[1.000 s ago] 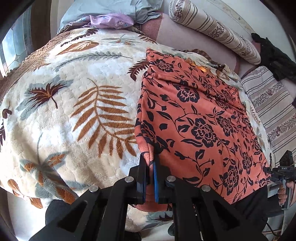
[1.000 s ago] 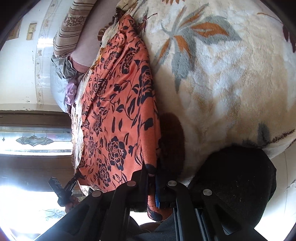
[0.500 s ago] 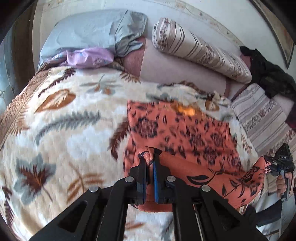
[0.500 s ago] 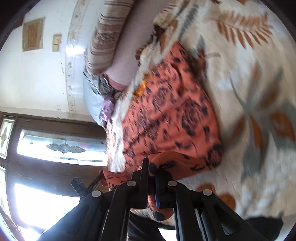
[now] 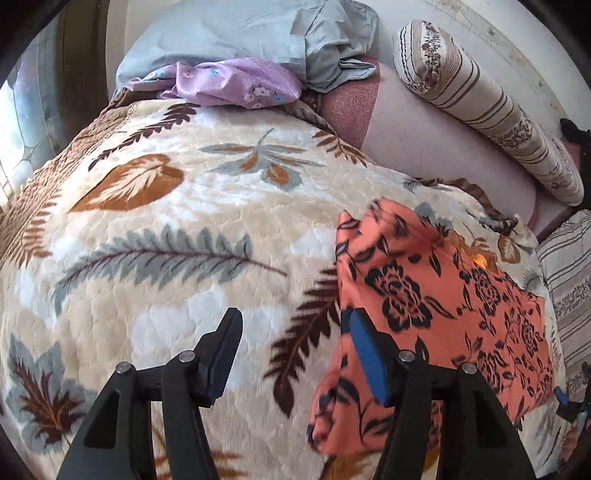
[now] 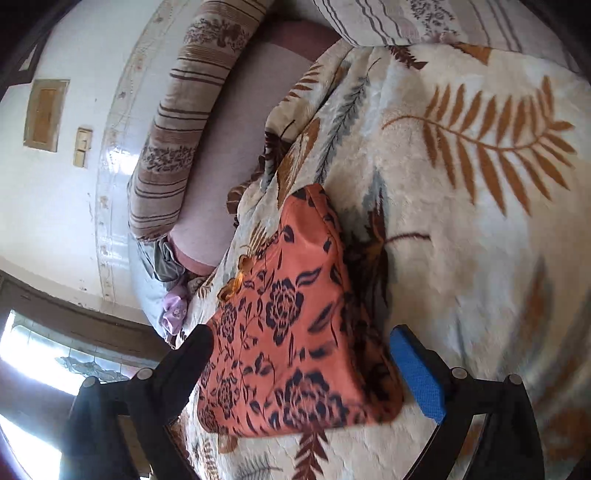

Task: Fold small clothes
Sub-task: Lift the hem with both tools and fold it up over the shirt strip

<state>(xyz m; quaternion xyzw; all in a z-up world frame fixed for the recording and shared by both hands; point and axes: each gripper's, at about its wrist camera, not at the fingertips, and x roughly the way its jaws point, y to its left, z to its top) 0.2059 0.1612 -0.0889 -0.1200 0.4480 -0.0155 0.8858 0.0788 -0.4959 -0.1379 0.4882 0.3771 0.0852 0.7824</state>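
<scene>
An orange garment with a dark flower print (image 5: 424,314) lies folded on the leaf-patterned blanket (image 5: 166,240), right of centre in the left wrist view. My left gripper (image 5: 295,328) hovers at its left edge. Its jaws are opening, with only blanket between them, and the blue pad (image 5: 365,358) overlaps the cloth's edge. In the right wrist view the same garment (image 6: 295,295) lies loose below my right gripper (image 6: 301,341). That gripper's jaws are opening wide on either side of the cloth, and the pads do not press on it.
A striped bolster (image 5: 480,96) and a mauve sheet (image 5: 424,140) lie beyond the blanket. A grey-blue pillowcase (image 5: 240,33) and a purple flowered cloth (image 5: 236,81) sit at the far left. A window (image 5: 26,110) is at the left edge, and a wall (image 6: 55,184) stands behind the bed.
Both grippers carried the garment's near edge up and over toward its far end, folding it. Both then opened and let the cloth go, and it now lies loose on the blanket.
</scene>
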